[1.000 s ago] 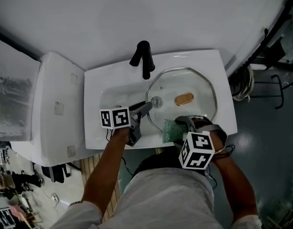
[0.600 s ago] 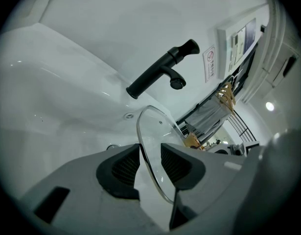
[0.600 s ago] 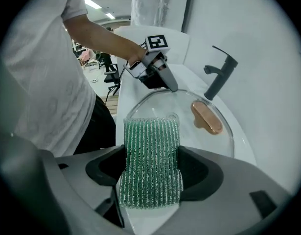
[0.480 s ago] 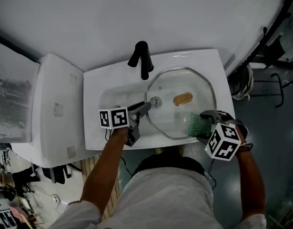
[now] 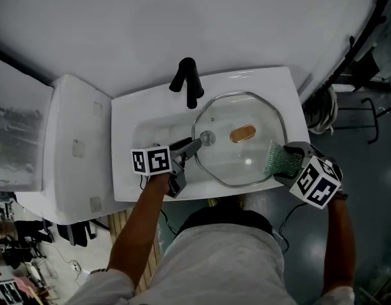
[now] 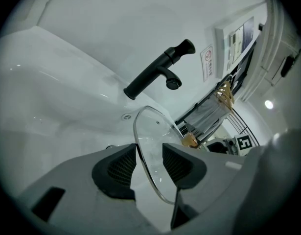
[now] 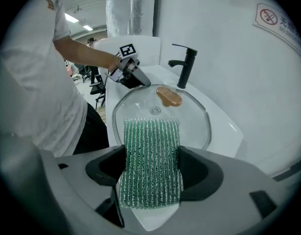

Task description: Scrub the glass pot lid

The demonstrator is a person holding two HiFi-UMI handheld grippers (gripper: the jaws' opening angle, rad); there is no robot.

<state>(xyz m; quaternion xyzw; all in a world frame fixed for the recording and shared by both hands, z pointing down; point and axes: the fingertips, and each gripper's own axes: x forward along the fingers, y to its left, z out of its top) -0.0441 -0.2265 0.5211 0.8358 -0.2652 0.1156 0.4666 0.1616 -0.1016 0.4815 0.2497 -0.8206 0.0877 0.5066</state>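
The glass pot lid [image 5: 246, 164] with an amber handle [image 5: 243, 133] lies over the white sink [image 5: 138, 113]. My left gripper [image 5: 196, 145] is shut on the lid's left rim. In the left gripper view the lid [image 6: 152, 136] runs slantwise between the pads of the left gripper [image 6: 149, 160], whose jaws have just been opening slightly. My right gripper [image 5: 285, 164] is shut on a green scouring pad [image 5: 274, 157] at the lid's right rim. In the right gripper view the scouring pad [image 7: 150, 180] fills the right gripper [image 7: 151, 153] above the lid [image 7: 189, 121]. Whether pad and glass touch I cannot tell.
A black faucet [image 5: 189, 78] stands behind the lid at the sink's back edge. A white cabinet [image 5: 74, 145] adjoins the sink on the left. Dark floor with cables and a stand [image 5: 360, 107] lies to the right. A white wall rises behind.
My right gripper carried the scouring pad from the lid's near edge rightwards to its right rim and rolled. The left gripper and the lid stayed where they were.
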